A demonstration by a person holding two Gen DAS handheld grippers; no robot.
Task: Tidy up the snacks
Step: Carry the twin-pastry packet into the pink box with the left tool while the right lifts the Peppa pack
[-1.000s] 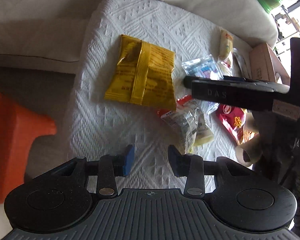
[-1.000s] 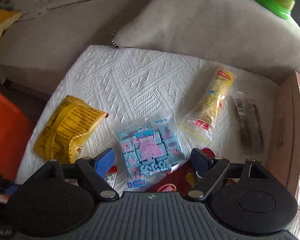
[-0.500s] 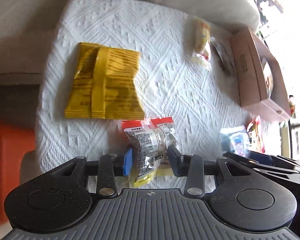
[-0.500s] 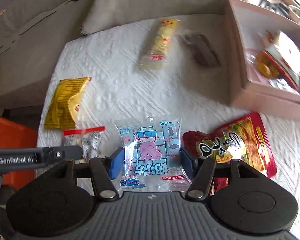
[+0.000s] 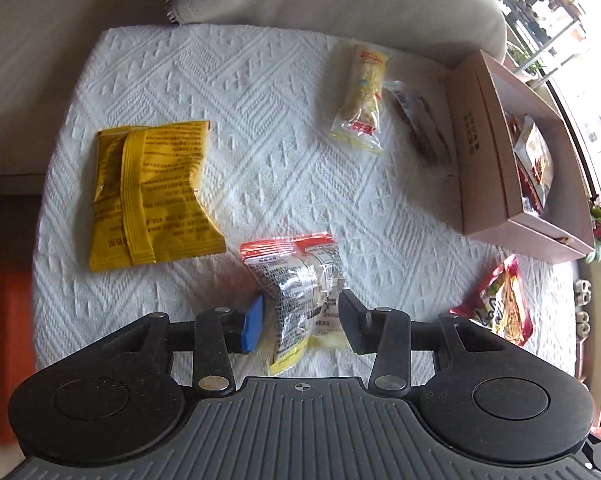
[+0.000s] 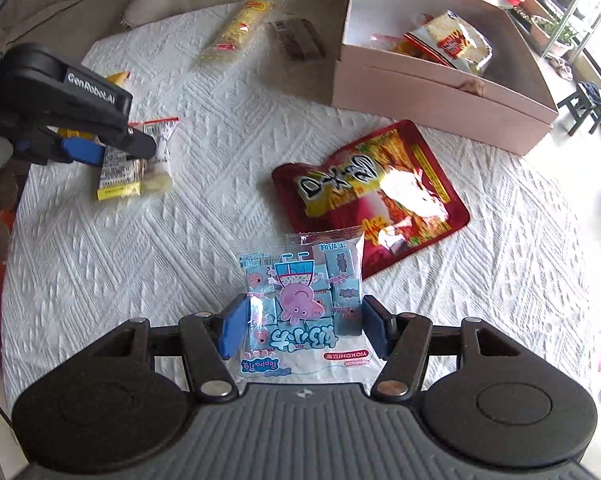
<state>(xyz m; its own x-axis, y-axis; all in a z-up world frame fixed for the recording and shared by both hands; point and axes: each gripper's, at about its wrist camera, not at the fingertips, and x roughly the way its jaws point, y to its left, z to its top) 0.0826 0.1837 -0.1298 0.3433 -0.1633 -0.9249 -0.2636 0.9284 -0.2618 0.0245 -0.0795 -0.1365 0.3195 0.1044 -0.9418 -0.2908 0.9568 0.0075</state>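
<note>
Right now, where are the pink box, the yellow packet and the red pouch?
pink box (image 6: 440, 96), right wrist view, on its front wall.
yellow packet (image 5: 172, 184), left wrist view, on its printed back.
red pouch (image 6: 364, 184), right wrist view, on its front face.

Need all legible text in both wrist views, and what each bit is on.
"GenRobot.AI": side of the left gripper, right wrist view.
"Peppa Pig": blue candy pack between the right gripper fingers, seen upside down.
"YIOKOH": red tag on the same pack; characters after it too small.
Red snack pouch: large stylised characters, not readable.
Yellow packet, clear red-topped packet, pink box: print too small.
</note>
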